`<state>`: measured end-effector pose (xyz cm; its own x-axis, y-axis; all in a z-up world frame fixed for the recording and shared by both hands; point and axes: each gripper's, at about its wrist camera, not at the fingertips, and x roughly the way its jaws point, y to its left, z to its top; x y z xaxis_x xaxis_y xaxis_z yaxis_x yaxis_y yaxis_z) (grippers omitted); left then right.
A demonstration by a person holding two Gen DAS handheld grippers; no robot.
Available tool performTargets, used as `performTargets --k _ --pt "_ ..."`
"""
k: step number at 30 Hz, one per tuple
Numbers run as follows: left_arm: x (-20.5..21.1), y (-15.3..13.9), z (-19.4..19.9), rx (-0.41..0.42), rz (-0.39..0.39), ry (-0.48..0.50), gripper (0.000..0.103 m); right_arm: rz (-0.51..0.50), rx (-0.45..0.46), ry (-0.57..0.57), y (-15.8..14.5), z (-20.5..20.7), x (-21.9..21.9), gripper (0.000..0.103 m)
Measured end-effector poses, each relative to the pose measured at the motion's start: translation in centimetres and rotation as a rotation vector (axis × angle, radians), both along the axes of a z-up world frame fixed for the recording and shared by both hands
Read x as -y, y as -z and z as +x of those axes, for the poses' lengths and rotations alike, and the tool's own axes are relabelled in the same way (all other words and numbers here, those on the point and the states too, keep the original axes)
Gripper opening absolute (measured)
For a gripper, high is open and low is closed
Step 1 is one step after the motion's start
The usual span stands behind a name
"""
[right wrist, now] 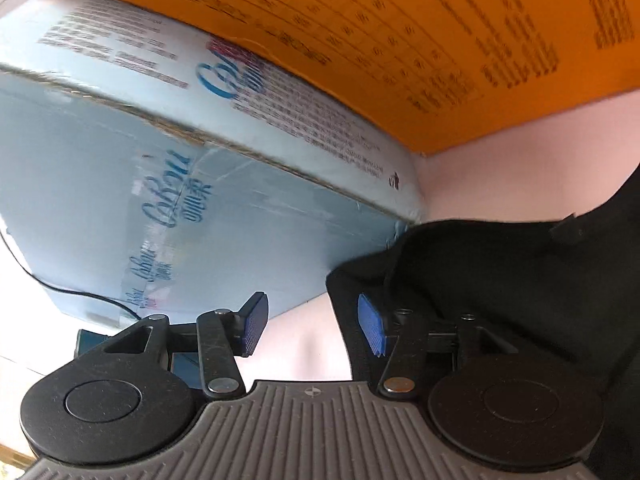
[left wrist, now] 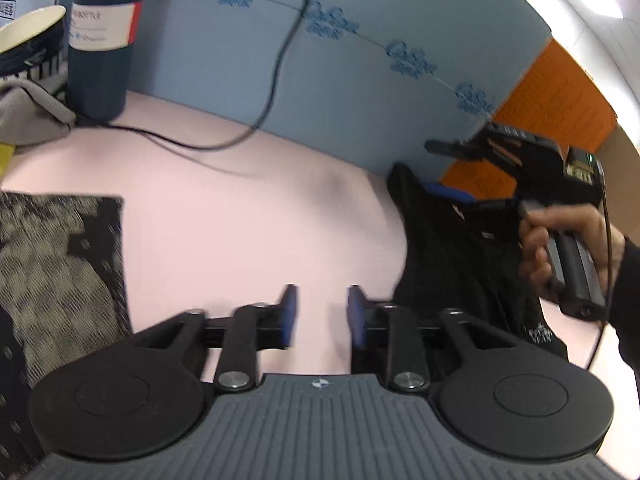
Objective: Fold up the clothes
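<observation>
A black garment point(left wrist: 460, 256) lies bunched on the pink table at the right, next to the blue box. My left gripper point(left wrist: 322, 312) is open and empty, low over bare pink table to the left of the garment. My right gripper point(right wrist: 312, 328) is open; its right finger rests against the edge of the black garment point(right wrist: 500, 280), with nothing between the pads. The right gripper also shows in the left wrist view point(left wrist: 520, 168), held in a hand above the garment.
A patterned grey-and-black folded cloth point(left wrist: 52, 272) lies at the left. A light blue box point(left wrist: 320, 80) and an orange box point(left wrist: 560, 104) wall the back. A dark cylinder point(left wrist: 100, 40), a bowl point(left wrist: 28, 36), a grey cloth point(left wrist: 32, 112) and a black cable point(left wrist: 240, 136) sit back left.
</observation>
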<state>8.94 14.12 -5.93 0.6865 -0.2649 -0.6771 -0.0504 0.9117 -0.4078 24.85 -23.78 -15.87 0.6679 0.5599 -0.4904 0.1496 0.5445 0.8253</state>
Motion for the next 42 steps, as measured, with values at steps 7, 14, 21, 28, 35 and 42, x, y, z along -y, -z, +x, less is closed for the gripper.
performTargets --k 7,14,21,28,35,42 --pt "3.1 1.4 0.4 -0.049 0.036 0.055 0.061 0.012 0.166 0.058 -4.4 -10.3 5.5 0.069" --pt "4.1 1.9 0.7 -0.060 -0.023 0.080 0.001 -0.101 0.159 0.340 -5.8 -29.6 14.6 0.080" --pt "3.5 0.9 1.4 -0.087 0.158 0.066 0.001 -0.141 0.003 0.483 -3.5 -45.7 18.2 0.080" --pt "4.2 -1.9 0.2 -0.054 0.353 0.086 0.036 -0.178 -0.069 0.358 -1.9 -53.4 17.3 0.080" --pt "7.8 -5.3 -3.4 0.029 0.333 0.214 0.055 -0.019 -0.092 0.292 -1.0 -58.5 14.8 0.080" --pt "18.3 -6.8 -3.0 0.081 0.259 0.477 0.073 -0.195 0.010 0.172 -2.4 -55.2 9.0 0.035"
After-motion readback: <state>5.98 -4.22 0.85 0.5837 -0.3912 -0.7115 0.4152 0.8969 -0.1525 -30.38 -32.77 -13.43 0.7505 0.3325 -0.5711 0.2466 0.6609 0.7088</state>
